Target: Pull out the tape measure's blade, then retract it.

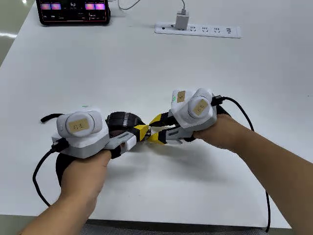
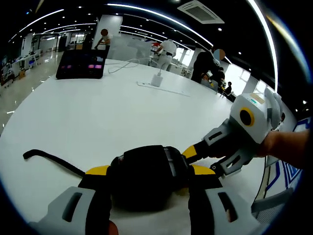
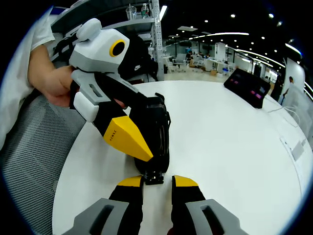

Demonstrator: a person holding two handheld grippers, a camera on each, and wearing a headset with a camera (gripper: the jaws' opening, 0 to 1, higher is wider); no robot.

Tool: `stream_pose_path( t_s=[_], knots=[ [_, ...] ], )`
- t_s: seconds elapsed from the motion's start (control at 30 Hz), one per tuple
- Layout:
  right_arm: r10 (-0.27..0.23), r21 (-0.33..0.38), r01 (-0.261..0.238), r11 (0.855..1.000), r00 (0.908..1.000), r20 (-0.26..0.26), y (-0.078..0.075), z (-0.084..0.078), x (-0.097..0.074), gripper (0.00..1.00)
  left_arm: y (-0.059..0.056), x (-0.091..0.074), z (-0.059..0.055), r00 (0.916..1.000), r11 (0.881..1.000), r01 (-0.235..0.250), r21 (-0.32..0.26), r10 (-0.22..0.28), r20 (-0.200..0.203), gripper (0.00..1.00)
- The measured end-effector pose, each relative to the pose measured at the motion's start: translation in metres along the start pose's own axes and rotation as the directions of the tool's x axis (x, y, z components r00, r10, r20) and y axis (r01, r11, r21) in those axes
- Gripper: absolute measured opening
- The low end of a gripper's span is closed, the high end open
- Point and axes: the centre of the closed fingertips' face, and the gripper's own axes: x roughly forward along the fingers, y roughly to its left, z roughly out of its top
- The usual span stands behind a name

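Note:
My left gripper [image 1: 139, 131] is shut on the black tape measure [image 1: 120, 120], which rests on the white table [image 1: 146, 68]. In the left gripper view the case [image 2: 146, 176] sits between the yellow fingertips [image 2: 98, 170], and its black wrist strap [image 2: 49, 159] trails to the left. My right gripper [image 1: 155, 129] faces it from the right and stands open. In the right gripper view the blade's end hook [image 3: 154, 177] lies between the yellow fingertips [image 3: 185, 182], with a small gap on one side. No blade shows outside the case [image 3: 154, 132].
A white power strip [image 1: 198, 29] with a charger [image 1: 182, 20] plugged in lies at the far edge. A dark screen [image 1: 73, 11] stands at the far left. Black cables [image 1: 244, 115] run from both grippers. The table's near edge [image 1: 195, 226] is close to my arms.

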Motion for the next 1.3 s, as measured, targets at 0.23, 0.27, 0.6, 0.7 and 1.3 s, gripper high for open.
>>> stream_pose_path(
  t_s=[0.23,0.27,0.6,0.7,1.3],
  knots=[
    [-0.030,0.020,0.029,0.999,0.9993,0.022,-0.001,0.004,-0.010,0.20,-0.001,-0.007,0.005,0.9996,0.999,0.026,0.044,-0.026,0.004,0.59],
    [-0.034,0.025,0.034,0.999,0.9991,0.026,-0.001,0.004,-0.012,0.21,0.000,-0.009,0.006,0.9997,0.999,0.024,0.046,-0.024,0.008,0.60],
    [-0.098,0.065,0.095,0.993,0.9940,0.047,-0.002,0.007,-0.033,0.30,0.006,-0.025,0.003,0.9982,0.988,0.060,0.140,-0.060,-0.005,0.66],
    [-0.109,0.075,0.105,0.992,0.9931,0.045,0.000,0.006,-0.037,0.32,0.010,-0.027,0.003,0.9983,0.987,0.059,0.150,-0.058,-0.006,0.67],
    [-0.214,0.146,0.206,0.968,0.9758,0.044,0.007,0.000,-0.066,0.49,0.020,-0.048,-0.004,0.9951,0.955,0.098,0.280,-0.090,-0.041,0.75]
  ],
)
